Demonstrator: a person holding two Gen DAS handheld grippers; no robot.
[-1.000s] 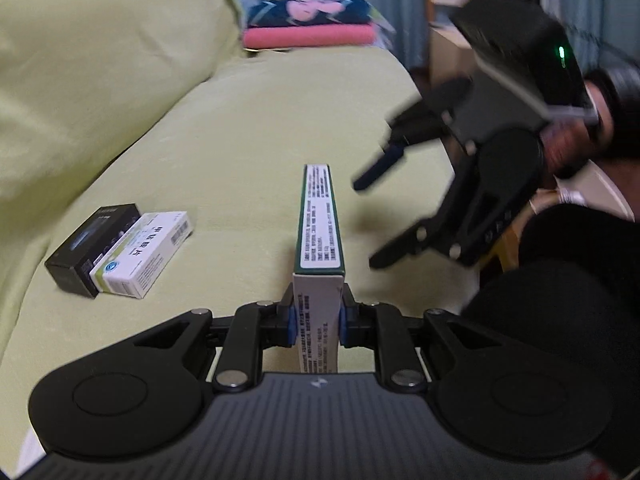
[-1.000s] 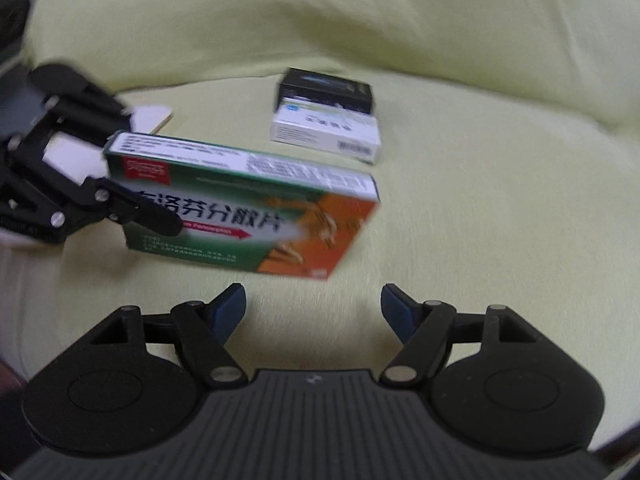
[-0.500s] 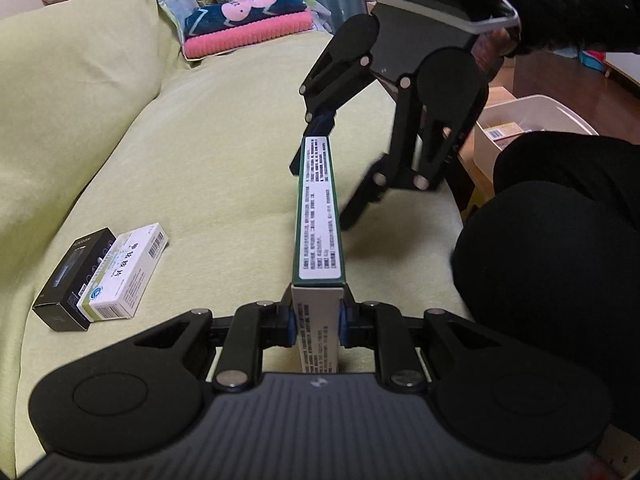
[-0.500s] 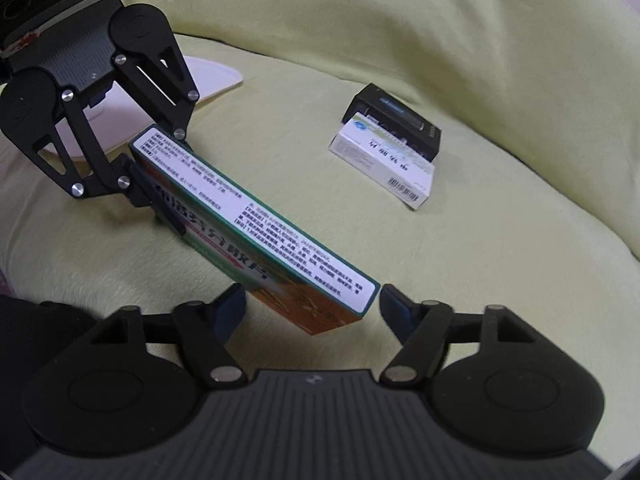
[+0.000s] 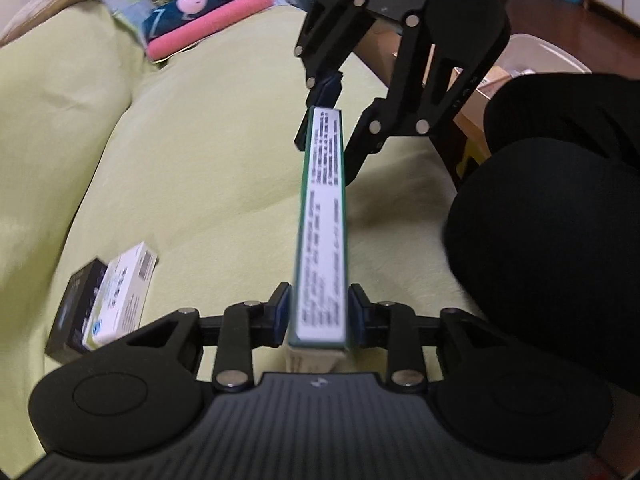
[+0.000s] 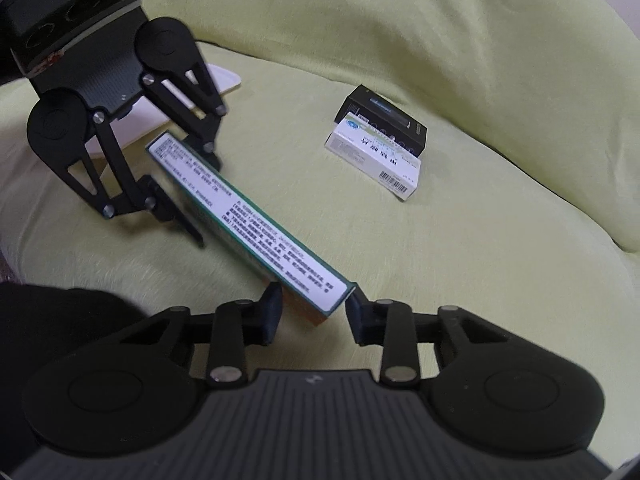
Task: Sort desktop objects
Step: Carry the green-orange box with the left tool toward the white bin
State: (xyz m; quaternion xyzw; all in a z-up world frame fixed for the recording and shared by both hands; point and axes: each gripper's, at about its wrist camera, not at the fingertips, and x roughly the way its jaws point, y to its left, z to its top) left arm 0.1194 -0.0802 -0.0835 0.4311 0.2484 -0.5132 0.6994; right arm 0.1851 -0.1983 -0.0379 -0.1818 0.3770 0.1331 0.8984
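Box [image 5: 322, 216] spans lengthwise between my grippers: right gripper [image 6: 312, 308] just closing on near end, left gripper [image 5: 319, 314] loosening at far end.

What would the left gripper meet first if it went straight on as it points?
The green box already between its jaws, which have just been opening; beyond that, probably the right gripper, its jaws just closing on the box's far end.

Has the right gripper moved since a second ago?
Yes. In the left wrist view the right gripper swung left from beside the green box to its far end, toward the pink cloth; its fingers have just been closing, the box between them.
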